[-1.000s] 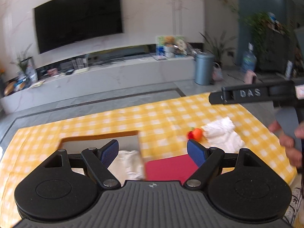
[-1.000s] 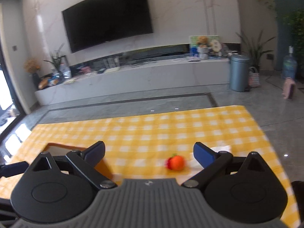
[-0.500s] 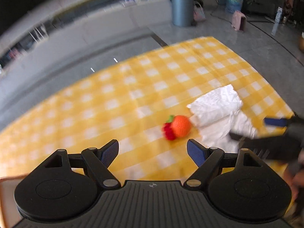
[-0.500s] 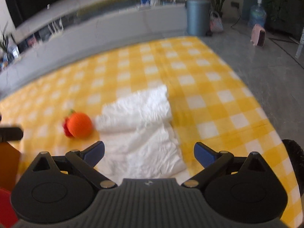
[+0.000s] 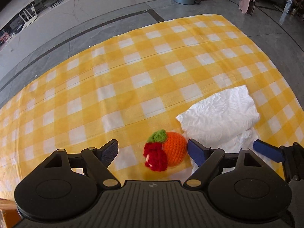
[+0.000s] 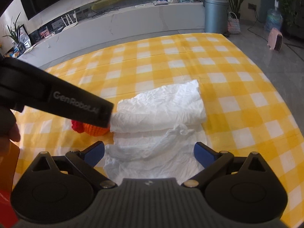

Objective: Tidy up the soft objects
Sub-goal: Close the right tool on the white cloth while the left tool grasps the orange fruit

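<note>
A crocheted orange and red fruit toy (image 5: 167,150) lies on the yellow checked cloth (image 5: 133,87), between the spread fingers of my open left gripper (image 5: 153,151), nearer the right finger. A crumpled white cloth (image 5: 220,115) lies just right of the toy. In the right wrist view that white cloth (image 6: 157,117) spreads ahead of and between the fingers of my open right gripper (image 6: 149,153). The left gripper's black body (image 6: 57,96) crosses this view and hides most of the toy (image 6: 91,130). One right fingertip (image 5: 266,151) shows at the left view's edge.
The table's right and far edges (image 6: 266,72) drop to a grey tiled floor. A hand (image 6: 11,131) holds the left gripper. A brown and red edge (image 6: 7,190) shows at lower left. A grey bin (image 6: 215,15) and low white counter (image 6: 114,24) stand beyond.
Both grippers tilted down and moved in over the table. The left now has the fruit toy between its fingers; the right came closer over the white cloth. Both stay open.
</note>
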Available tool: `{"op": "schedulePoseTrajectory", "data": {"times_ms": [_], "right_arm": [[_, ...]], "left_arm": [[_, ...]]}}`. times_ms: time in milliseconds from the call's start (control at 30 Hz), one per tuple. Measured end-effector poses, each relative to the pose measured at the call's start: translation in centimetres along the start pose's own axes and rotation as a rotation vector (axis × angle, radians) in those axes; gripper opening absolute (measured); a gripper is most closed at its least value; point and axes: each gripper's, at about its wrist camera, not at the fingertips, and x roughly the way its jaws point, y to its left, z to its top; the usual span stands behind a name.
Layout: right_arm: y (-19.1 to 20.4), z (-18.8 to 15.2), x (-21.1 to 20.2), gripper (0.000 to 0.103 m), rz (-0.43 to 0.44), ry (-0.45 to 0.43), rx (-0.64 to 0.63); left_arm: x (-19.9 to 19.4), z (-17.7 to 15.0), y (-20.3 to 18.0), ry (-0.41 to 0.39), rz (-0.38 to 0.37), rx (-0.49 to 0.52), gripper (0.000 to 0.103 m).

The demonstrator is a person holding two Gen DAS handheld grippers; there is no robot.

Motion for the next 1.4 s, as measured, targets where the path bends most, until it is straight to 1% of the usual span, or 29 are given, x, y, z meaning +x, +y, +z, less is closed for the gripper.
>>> {"op": "schedulePoseTrajectory", "data": {"times_ms": [67, 100, 133, 167, 200, 233, 267, 300, 367, 400, 467, 500, 533, 567, 600, 667, 700, 767, 867, 1000, 1100, 1233, 1300, 1400], "right_arm": [[0.1, 0.0, 0.1, 0.099, -0.005, 0.0, -0.008], [0.2, 0.0, 0.1, 0.099, -0.008, 0.0, -0.016], [0.2, 0.0, 0.1, 0.099, -0.01, 0.001, -0.023], [0.3, -0.1, 0.0, 0.099, -0.011, 0.0, -0.03], [0.4, -0.1, 0.0, 0.098, -0.012, -0.002, -0.036], [0.4, -0.1, -0.1, 0.096, -0.015, -0.005, -0.039], [0.4, -0.2, -0.1, 0.087, -0.016, -0.005, -0.042], [0.3, -0.2, -0.1, 0.08, -0.019, -0.003, -0.042], [0.2, -0.3, -0.3, 0.059, -0.044, -0.014, -0.051], [0.1, -0.3, -0.3, 0.055, -0.059, -0.014, -0.064], [0.1, -0.4, -0.3, 0.041, -0.087, -0.018, -0.097], [0.1, -0.4, -0.3, 0.037, -0.091, -0.019, -0.107], [0.1, -0.4, -0.3, 0.024, -0.087, -0.019, -0.108], [0.0, -0.3, -0.3, 0.016, -0.08, -0.017, -0.104], [-0.1, -0.3, -0.3, 0.016, -0.077, -0.015, -0.098], [-0.3, -0.2, -0.4, 0.011, -0.071, -0.012, -0.089], [-0.6, -0.1, -0.4, 0.011, -0.066, -0.009, -0.077], [-1.2, 0.0, -0.7, 0.009, -0.036, -0.003, -0.029], [-2.0, 0.1, -1.7, 0.008, -0.001, -0.018, 0.035], [-2.5, 0.1, -3.2, 0.008, 0.029, -0.044, 0.072], [-3.3, 0.2, -4.2, 0.008, 0.071, -0.066, 0.121], [-4.0, -0.1, -4.4, 0.008, 0.08, -0.067, 0.179], [-4.3, -0.1, -4.7, 0.007, 0.11, -0.07, 0.201], [-4.3, 0.1, -6.5, 0.007, 0.169, -0.116, 0.226]], "left_arm": [[0.5, 0.2, -0.4, 0.013, -0.001, 0.006, 0.093], [0.7, 0.2, -0.4, 0.022, -0.01, 0.004, 0.088], [0.8, 0.2, -0.4, 0.038, -0.019, -0.003, 0.081], [1.0, 0.3, -0.3, 0.055, -0.018, -0.019, 0.075], [1.1, 0.2, -0.2, 0.065, -0.017, -0.039, 0.061], [1.3, 0.2, -0.1, 0.074, -0.029, -0.05, 0.058], [1.4, 0.1, -0.2, 0.081, -0.035, -0.049, 0.058], [1.3, -0.1, -0.3, 0.077, -0.031, -0.04, 0.057], [1.2, -0.3, -0.6, 0.075, -0.026, -0.021, 0.057], [1.1, -0.4, -0.7, 0.075, -0.024, -0.015, 0.056], [0.9, -0.5, -0.7, 0.081, -0.027, -0.014, 0.056], [0.7, -0.5, -0.7, 0.084, -0.039, -0.019, 0.056], [0.4, -0.6, -0.7, 0.08, -0.051, -0.022, 0.056], [0.0, -0.7, -0.7, 0.069, -0.055, -0.022, 0.056], [-0.5, -0.8, -0.8, 0.055, -0.051, -0.018, 0.056], [-1.8, -0.9, -1.0, 0.022, -0.044, -0.004, 0.056], [-2.6, -1.1, -1.0, 0.005, -0.044, 0.0, 0.056], [-4.3, -1.3, -0.9, -0.025, -0.053, 0.003, 0.056], [-6.8, -1.9, -0.8, -0.072, -0.06, 0.011, 0.056], [-9.8, -2.9, -0.4, -0.135, -0.064, 0.009, 0.056], [-11.4, -3.6, 0.0, -0.155, -0.079, 0.006, 0.056], [-12.4, -4.6, 0.2, -0.166, -0.065, 0.013, 0.056], [-13.1, -5.1, 0.5, -0.175, -0.076, 0.002, 0.056], [-14.7, -6.0, 1.6, -0.202, -0.109, -0.034, 0.056]]}}
